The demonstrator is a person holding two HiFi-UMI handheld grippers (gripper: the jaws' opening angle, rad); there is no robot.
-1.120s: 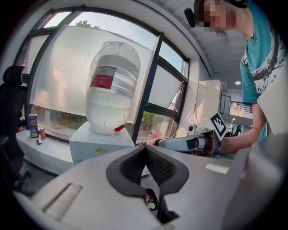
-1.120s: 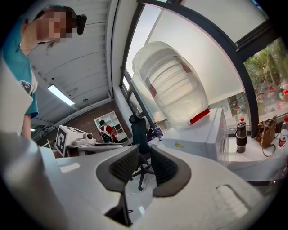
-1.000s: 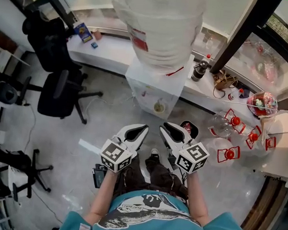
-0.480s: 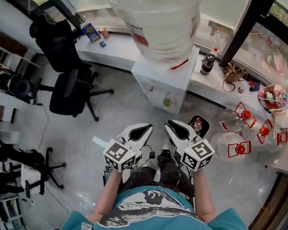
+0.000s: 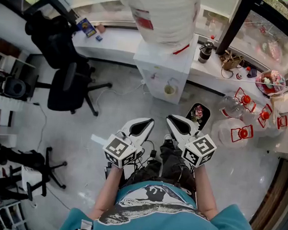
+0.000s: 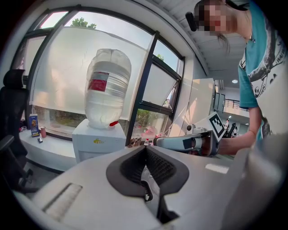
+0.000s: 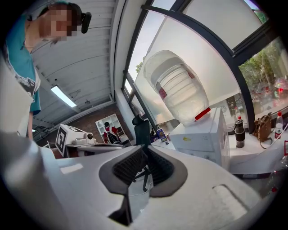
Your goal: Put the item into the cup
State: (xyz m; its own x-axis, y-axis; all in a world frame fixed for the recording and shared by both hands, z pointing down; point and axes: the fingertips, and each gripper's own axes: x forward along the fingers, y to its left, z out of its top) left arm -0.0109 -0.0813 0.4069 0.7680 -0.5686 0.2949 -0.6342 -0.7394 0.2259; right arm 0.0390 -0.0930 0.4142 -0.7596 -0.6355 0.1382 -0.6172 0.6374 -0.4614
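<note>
Both grippers are held at waist height over the floor, pointing at a white water dispenser [image 5: 168,64]. A small round cup-like thing [image 5: 170,90] sits in the dispenser's front. I see no loose item to pick up. My left gripper [image 5: 147,122] is shut and empty, its tips [image 6: 145,149] touching in the left gripper view. My right gripper [image 5: 171,120] is closing with nothing between its jaws; a narrow gap [image 7: 143,152] still shows in the right gripper view. Each gripper sees the other beside it: the right one [image 6: 189,143] and the left one [image 7: 85,146].
A big water bottle [image 5: 164,14] tops the dispenser. Black office chairs [image 5: 69,84] stand to the left. Clear jugs with red caps [image 5: 234,134] and a dark bin [image 5: 198,113] lie on the floor at the right. A thermos [image 5: 205,50] stands on the window counter.
The head view has swung, so the dispenser and counter sit higher in the frame. Both grippers keep their place in front of the person. The right jaws look narrower.
</note>
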